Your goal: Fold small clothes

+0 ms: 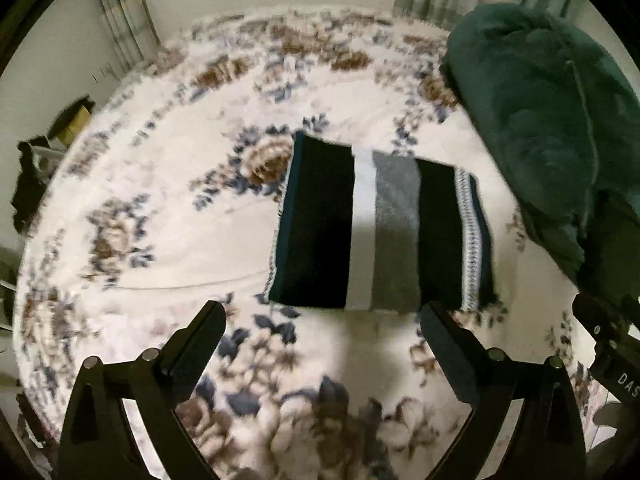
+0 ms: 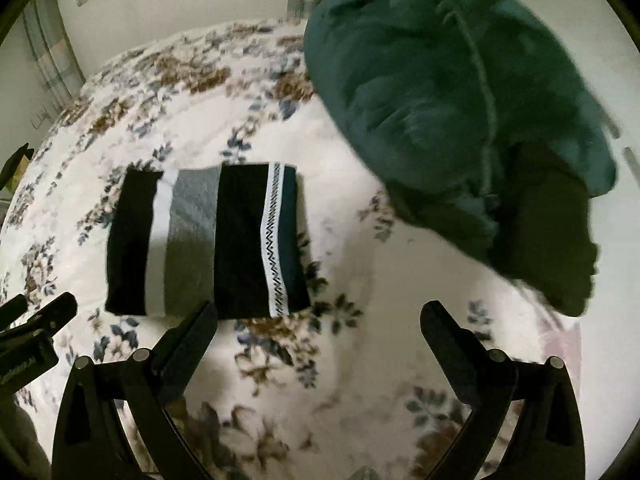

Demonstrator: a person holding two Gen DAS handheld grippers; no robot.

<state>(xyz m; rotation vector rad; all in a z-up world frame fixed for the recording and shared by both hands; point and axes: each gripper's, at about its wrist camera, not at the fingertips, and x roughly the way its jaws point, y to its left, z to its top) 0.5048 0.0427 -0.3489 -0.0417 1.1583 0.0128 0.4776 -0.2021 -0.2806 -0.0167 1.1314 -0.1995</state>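
Note:
A small folded garment (image 1: pixel 380 224) with black, white, grey and teal bands and a zigzag trim lies flat on the flowered bedspread (image 1: pixel 168 216). My left gripper (image 1: pixel 322 316) hangs open above the bed, just short of the garment's near edge, nothing between its fingers. In the right wrist view the same folded garment (image 2: pixel 208 240) lies left of centre. My right gripper (image 2: pixel 320 316) is open too, above the bedspread (image 2: pixel 360 360) near the garment's front right corner, holding nothing. The left gripper's black body (image 2: pixel 28 332) shows at that view's left edge.
A heap of dark green cloth (image 1: pixel 540 120) lies to the right of the folded garment, also big in the right wrist view as the green heap (image 2: pixel 460 120). Curtains (image 1: pixel 120 12) and a pale wall stand behind the bed. Dark items (image 1: pixel 32 184) sit off the bed's left edge.

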